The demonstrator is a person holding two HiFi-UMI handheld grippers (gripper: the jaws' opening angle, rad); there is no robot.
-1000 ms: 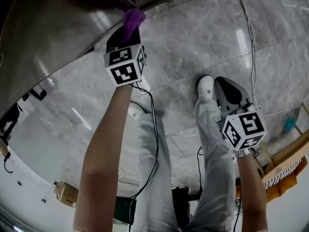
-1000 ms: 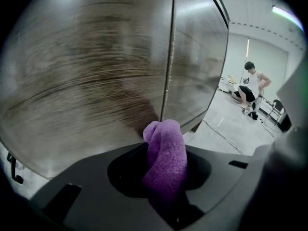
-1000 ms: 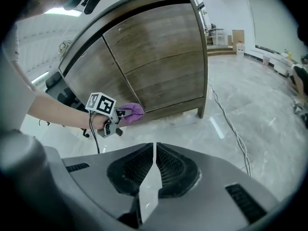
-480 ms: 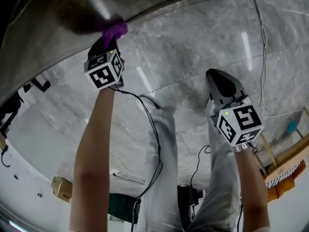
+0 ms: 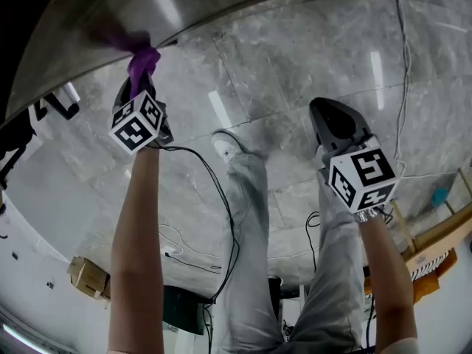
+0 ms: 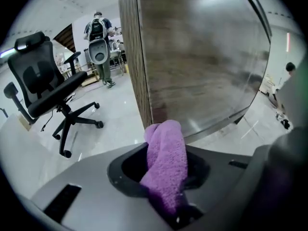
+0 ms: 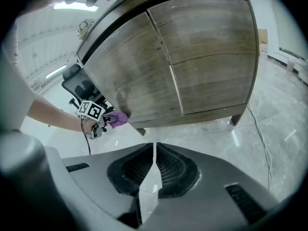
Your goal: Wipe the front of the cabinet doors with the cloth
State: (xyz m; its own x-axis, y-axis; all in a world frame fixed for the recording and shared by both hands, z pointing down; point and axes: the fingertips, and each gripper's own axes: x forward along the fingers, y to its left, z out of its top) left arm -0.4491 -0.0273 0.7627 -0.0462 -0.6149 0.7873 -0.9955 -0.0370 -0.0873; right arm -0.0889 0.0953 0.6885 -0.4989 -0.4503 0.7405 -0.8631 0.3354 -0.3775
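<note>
The wooden cabinet has two doors, the left door [image 7: 130, 76] and the right door [image 7: 211, 47]. In the head view its front [image 5: 88, 28] curves across the top left. A purple cloth [image 5: 142, 60] is pressed against the lower left part of that front. My left gripper [image 5: 140, 80] is shut on the cloth [image 6: 166, 167], which bulges out between the jaws toward the left door's corner edge [image 6: 139, 81]. The right gripper view shows the cloth [image 7: 119, 118] touching the left door's bottom corner. My right gripper [image 7: 154, 167] is shut and empty, held back from the cabinet [image 5: 335, 120].
A black office chair [image 6: 45, 90] stands left of the cabinet, with a person [image 6: 98, 37] far behind it. Cables [image 5: 398, 65] trail over the marble floor. A cardboard box [image 5: 88, 275] and wooden frames [image 5: 435, 234] lie near my feet [image 5: 228, 146].
My left gripper has slid leftward along the cabinet's lower front with the cloth pressed on it. The right gripper has stayed about where it was.
</note>
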